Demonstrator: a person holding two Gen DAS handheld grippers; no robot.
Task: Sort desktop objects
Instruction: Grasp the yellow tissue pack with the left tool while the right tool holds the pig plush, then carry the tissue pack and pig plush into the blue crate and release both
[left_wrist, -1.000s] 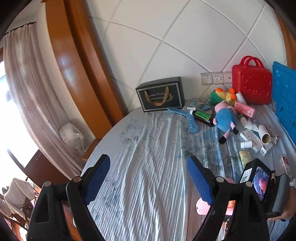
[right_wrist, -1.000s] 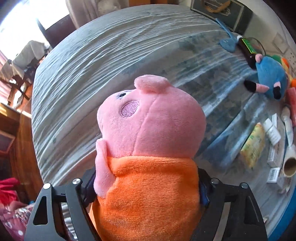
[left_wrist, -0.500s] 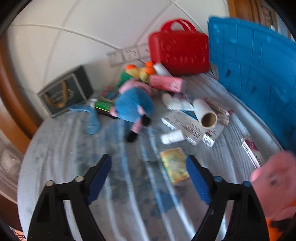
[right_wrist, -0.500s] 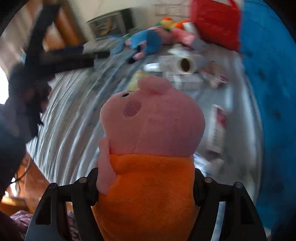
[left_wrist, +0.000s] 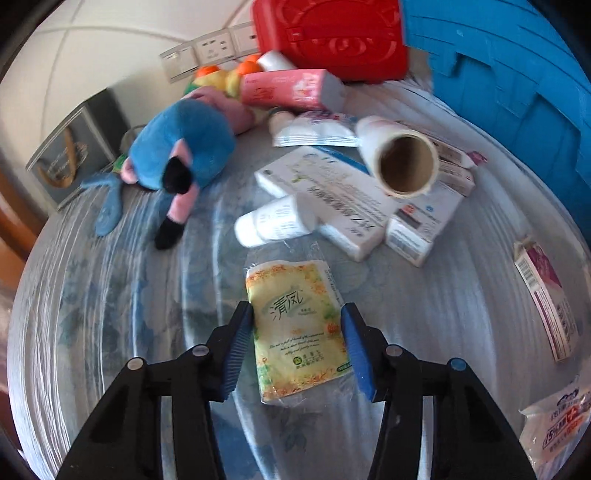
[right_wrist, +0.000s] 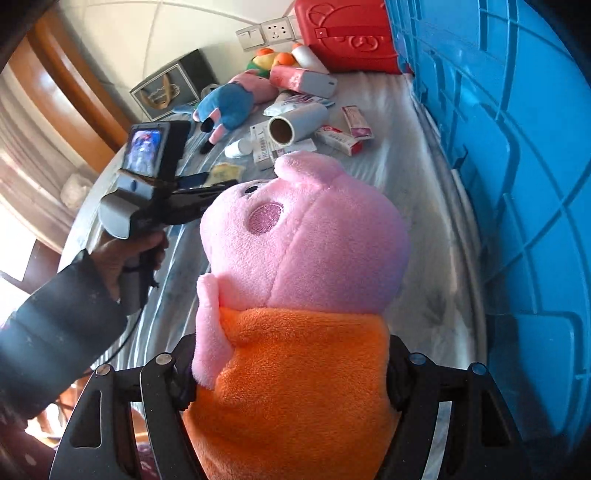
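Note:
A yellow tissue pack (left_wrist: 299, 328) lies on the blue-patterned tablecloth (left_wrist: 110, 314). My left gripper (left_wrist: 297, 345) is open with a blue finger on each side of the pack, close to its edges; I cannot tell if they touch. The pack also shows small in the right wrist view (right_wrist: 225, 172), beside the left gripper's body (right_wrist: 155, 184). My right gripper (right_wrist: 291, 373) is shut on a pink pig plush in an orange dress (right_wrist: 299, 288) and holds it above the table next to the blue crate (right_wrist: 517, 147).
Behind the pack lie a white bottle (left_wrist: 273, 225), medicine boxes (left_wrist: 332, 199), a cardboard-core roll (left_wrist: 399, 162), a blue plush (left_wrist: 184, 147), a pink tissue pack (left_wrist: 291, 88), a red case (left_wrist: 332, 33) and a black box (left_wrist: 70, 155). The blue crate (left_wrist: 517, 74) stands right.
My left gripper swung from the bare left of the table to the clutter, came down around the yellow tissue pack and narrowed. My right gripper carried the pig plush toward the blue crate.

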